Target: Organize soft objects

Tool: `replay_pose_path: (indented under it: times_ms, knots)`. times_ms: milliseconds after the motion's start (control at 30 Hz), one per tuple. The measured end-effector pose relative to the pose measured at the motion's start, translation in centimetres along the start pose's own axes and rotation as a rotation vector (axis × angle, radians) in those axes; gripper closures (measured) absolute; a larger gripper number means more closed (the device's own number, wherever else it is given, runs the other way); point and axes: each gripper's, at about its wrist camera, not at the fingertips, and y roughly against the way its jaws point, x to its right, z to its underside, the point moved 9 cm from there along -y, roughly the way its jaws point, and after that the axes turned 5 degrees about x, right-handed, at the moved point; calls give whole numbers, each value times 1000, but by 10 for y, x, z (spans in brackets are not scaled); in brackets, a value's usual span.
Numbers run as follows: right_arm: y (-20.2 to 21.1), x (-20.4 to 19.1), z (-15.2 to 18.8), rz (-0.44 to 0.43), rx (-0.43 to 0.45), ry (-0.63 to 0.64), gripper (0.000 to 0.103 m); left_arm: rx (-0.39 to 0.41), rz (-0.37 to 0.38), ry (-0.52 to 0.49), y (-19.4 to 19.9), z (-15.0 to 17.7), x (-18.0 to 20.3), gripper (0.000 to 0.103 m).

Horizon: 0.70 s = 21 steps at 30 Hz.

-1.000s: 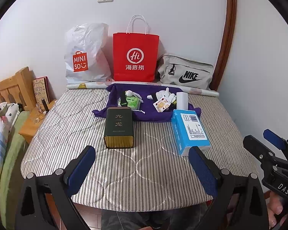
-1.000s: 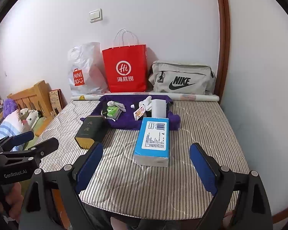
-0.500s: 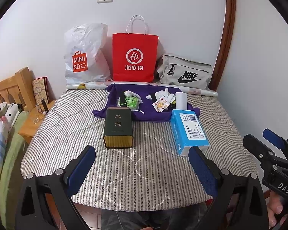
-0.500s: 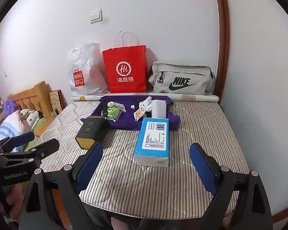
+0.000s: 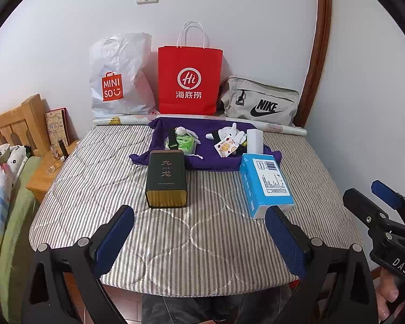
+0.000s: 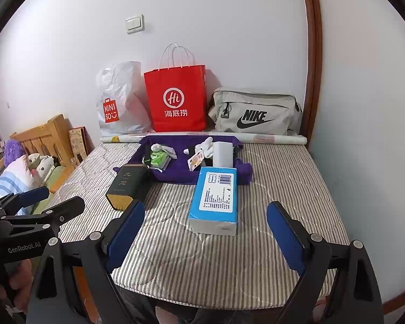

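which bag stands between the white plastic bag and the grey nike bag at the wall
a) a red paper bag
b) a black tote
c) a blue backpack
a, the red paper bag stands against the wall with the white plastic bag on one side and the grey bag on the other.

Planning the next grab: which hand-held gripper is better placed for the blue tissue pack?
Right. The blue tissue pack lies straight ahead between the open right hand-held gripper fingers; it sits off-centre for the left hand-held gripper.

Tin box (image 5: 166, 179) left of tissue pack (image 5: 266, 183), cloth (image 5: 202, 159) behind, bags against wall.
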Motion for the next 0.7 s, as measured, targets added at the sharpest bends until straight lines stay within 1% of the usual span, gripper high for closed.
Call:
replay_pose_path:
  times_ms: [700]
  knots:
    - [1, -1, -1, -5, 1, 5, 12, -3, -2, 2, 1, 3, 0, 5]
